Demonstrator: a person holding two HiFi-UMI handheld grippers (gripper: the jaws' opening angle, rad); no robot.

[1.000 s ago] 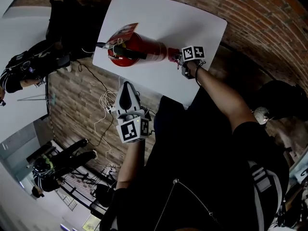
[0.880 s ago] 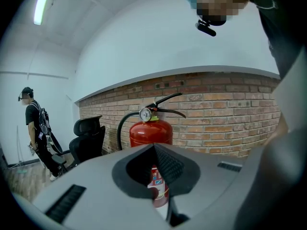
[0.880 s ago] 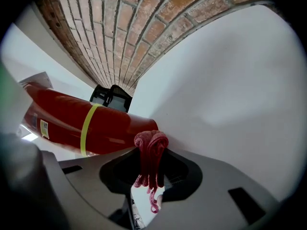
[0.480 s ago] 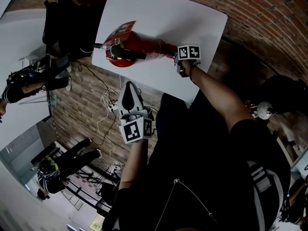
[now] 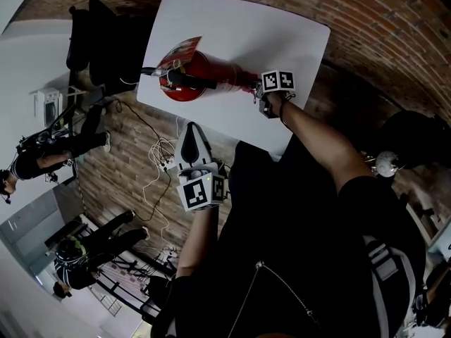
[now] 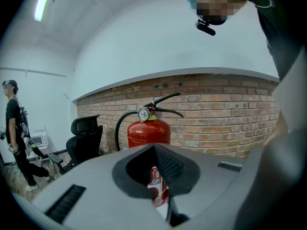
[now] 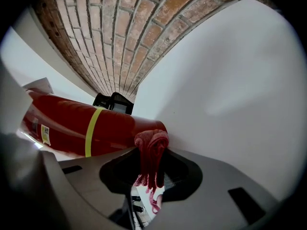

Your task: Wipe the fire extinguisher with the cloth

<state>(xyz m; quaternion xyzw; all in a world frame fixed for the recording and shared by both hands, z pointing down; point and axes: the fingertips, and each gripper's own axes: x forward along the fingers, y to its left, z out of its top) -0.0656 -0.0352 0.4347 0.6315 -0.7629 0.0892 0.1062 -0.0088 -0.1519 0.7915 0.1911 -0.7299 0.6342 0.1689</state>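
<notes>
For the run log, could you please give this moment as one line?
right gripper: shut on cloth, against fire extinguisher | left gripper: shut, empty, off table

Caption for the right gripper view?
Right gripper, shut on a red cloth, holds it against the lower body of the fire extinguisher on the white table.

Behind the left gripper, the fire extinguisher's lower body is hidden; part of the cloth is hidden between the right gripper's jaws.
</notes>
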